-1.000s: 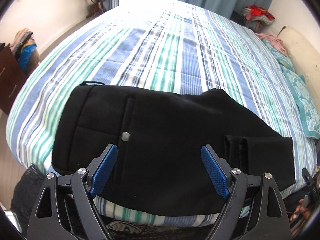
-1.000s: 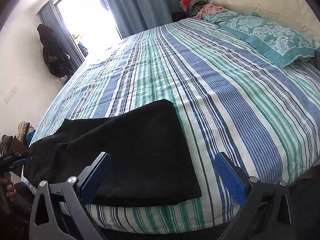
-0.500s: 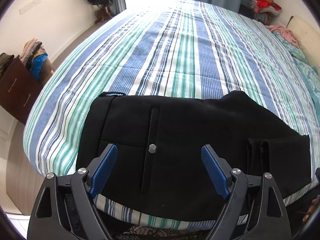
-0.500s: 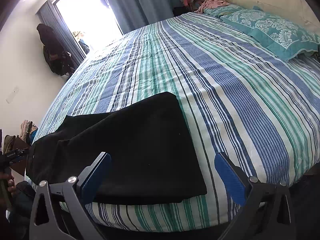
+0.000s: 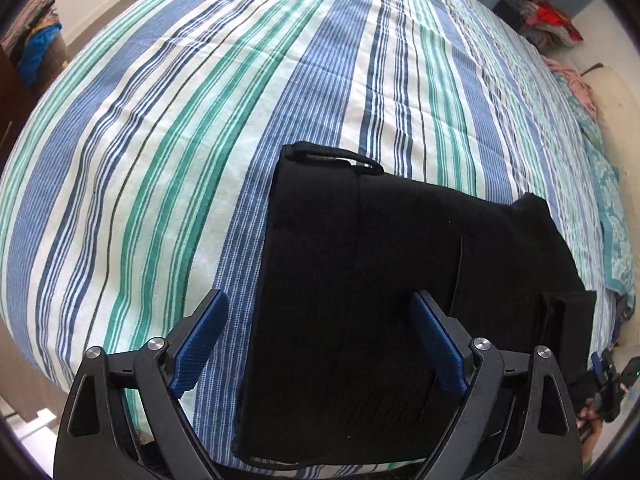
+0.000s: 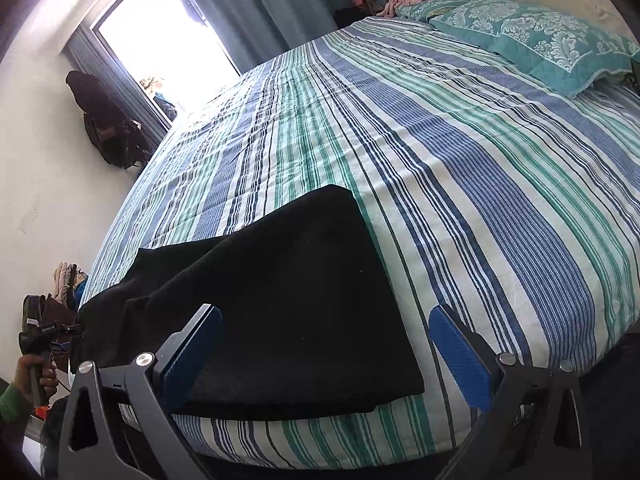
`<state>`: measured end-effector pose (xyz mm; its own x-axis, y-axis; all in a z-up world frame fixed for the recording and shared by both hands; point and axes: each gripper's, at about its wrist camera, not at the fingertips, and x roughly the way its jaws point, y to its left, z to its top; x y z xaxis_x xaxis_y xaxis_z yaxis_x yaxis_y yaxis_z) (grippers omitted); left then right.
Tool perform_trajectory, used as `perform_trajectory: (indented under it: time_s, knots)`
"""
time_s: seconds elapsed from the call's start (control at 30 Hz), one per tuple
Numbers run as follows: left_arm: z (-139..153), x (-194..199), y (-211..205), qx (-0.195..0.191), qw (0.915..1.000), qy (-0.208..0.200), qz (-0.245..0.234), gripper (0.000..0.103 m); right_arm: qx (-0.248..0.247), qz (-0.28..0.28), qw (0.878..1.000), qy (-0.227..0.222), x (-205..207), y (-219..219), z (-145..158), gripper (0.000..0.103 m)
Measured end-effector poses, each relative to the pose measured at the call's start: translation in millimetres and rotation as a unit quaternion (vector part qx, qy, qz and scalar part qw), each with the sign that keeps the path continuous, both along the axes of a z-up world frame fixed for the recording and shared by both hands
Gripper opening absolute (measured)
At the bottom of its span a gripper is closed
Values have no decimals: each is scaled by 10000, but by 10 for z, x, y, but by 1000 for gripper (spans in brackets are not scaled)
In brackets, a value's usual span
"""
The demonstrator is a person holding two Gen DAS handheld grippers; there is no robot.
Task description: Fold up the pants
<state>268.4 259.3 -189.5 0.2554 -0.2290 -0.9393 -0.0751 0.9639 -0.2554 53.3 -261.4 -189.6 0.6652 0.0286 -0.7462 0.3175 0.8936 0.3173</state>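
Left gripper point(image 5: 320, 344): blue-padded jaws spread wide and opening further, poised over the waistband end of the pants point(image 5: 400, 280); the cloth's left edge lies in the gap between the pads, neither of which presses on it. Right gripper point(image 6: 324, 352): jaws likewise wide apart, nothing clamped, straddling the near right corner of the same garment.

Bed point(image 6: 460, 152): large, covered edge to edge by a sheet striped in blue, green and white; fills most of both views.

Curtain point(image 6: 256, 4): grey-blue, hanging beside a bright window at the far side of the room.

Pants: black, folded into a flat, roughly rectangular bundle lying along the near edge of the bed, waistband end toward the left gripper (a small loop shows at its far corner), leg ends toward the right.

Pillow point(image 6: 532, 36): teal with a white floral pattern, at the head of the bed, well apart from the pants.

Clothes pile point(image 5: 548, 24): red and mixed colours, beyond the bed's far corner.

Hand point(image 6: 36, 376): green sleeve, gripping the left tool's handle, seen at the lower left edge of the right wrist view.
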Motion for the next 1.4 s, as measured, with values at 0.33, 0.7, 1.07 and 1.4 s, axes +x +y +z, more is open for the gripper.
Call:
perform_trajectory:
  time_s: [0.33, 0.7, 1.07, 1.4]
  knots:
    - [-221, -52, 172, -796, 9957, 46, 471, 103, -6, -47, 10000, -18, -18, -34, -8, 103]
    - [-251, 6, 167, -870, 9932, 342, 696, 103, 378, -438, 9982, -129, -112, -253, -20, 103]
    - [-163, -64, 143, -1044, 9910, 259, 798, 74, -962, 219, 9950, -136, -17, 168, 191, 103]
    - [305, -259, 101, -1311, 9841, -21, 1195, 24, -662, 309, 9973, -83, -4, 163, 108, 103]
